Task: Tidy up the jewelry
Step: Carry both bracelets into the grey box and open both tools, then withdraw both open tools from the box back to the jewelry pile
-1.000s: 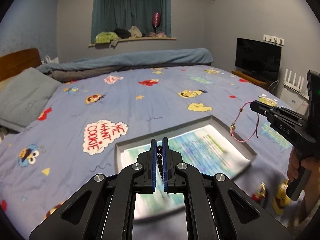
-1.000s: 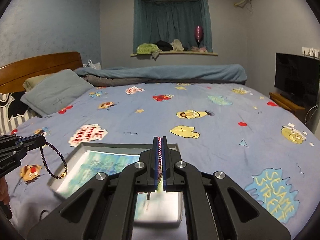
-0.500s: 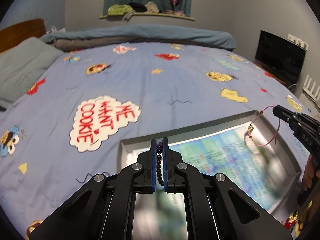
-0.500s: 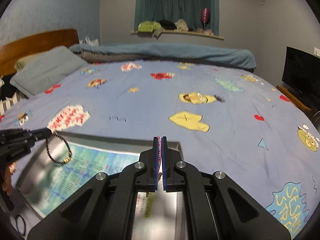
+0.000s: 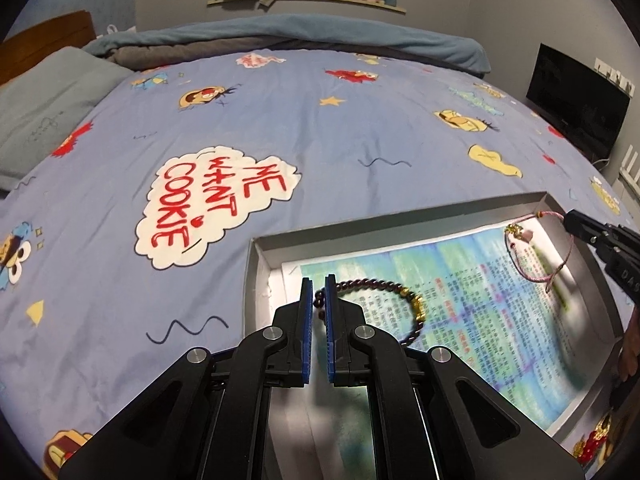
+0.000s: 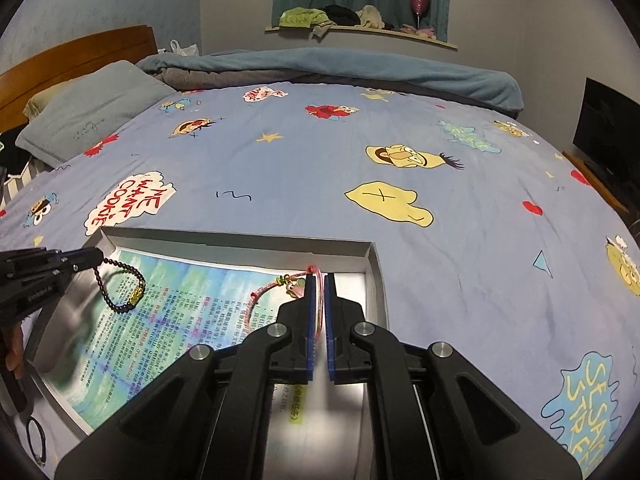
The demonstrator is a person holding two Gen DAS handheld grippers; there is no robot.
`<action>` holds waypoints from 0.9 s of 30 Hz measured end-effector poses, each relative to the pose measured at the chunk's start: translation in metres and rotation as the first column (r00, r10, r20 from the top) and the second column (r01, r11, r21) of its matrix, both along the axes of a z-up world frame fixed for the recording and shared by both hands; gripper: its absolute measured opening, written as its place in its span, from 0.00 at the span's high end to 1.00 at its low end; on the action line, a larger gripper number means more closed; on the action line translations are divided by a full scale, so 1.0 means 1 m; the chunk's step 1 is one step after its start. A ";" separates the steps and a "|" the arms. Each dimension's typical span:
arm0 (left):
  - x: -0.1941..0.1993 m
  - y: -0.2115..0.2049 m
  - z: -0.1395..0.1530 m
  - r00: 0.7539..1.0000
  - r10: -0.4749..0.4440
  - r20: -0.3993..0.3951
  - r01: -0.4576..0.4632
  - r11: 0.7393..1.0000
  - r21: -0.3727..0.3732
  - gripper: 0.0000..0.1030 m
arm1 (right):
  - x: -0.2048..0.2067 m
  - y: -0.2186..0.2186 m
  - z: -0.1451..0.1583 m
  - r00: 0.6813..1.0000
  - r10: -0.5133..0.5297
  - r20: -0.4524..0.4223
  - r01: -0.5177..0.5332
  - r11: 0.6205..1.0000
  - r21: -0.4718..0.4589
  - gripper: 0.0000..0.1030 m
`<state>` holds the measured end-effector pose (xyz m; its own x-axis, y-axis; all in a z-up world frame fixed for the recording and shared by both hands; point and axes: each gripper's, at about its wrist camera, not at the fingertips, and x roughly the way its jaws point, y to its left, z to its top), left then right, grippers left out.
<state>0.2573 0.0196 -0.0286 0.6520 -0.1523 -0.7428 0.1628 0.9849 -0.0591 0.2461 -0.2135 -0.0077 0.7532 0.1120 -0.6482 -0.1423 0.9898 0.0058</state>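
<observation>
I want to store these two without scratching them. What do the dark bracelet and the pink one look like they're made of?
Dark beaded bracelet: glossy round beads, maybe stone or glass, with gold-coloured metallic-looking beads. Pink bracelet: thin, matte braided cord, likely thread, with a small gold-coloured charm.

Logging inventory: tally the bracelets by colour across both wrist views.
Dark beaded bracelet, in the left claw: 1
Pink cord bracelet, between the right claw's pads: 1
Black band beside the tray: 1
Total: 3
</observation>
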 end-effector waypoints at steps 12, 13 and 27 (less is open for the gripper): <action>-0.010 0.002 0.015 0.998 0.021 0.055 -0.019 0.999 -0.028 0.50 | -0.005 -0.008 0.011 1.000 -0.002 0.009 0.001 0.997 0.078 0.46; -0.012 0.002 0.018 0.998 0.022 0.063 -0.021 0.999 -0.026 0.42 | -0.007 -0.009 0.013 1.000 0.000 0.012 -0.001 0.996 0.085 0.39; -0.057 0.009 0.062 0.982 0.118 0.147 -0.118 0.993 -0.014 0.08 | -0.055 -0.010 0.061 0.993 -0.037 0.112 0.024 0.993 0.118 0.05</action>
<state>0.2008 0.0288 0.0333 0.7680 -0.0711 -0.6365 0.0526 0.9975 -0.0480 0.1914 -0.2236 0.0536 0.8254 0.1577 -0.5420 -0.1183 0.9872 0.1070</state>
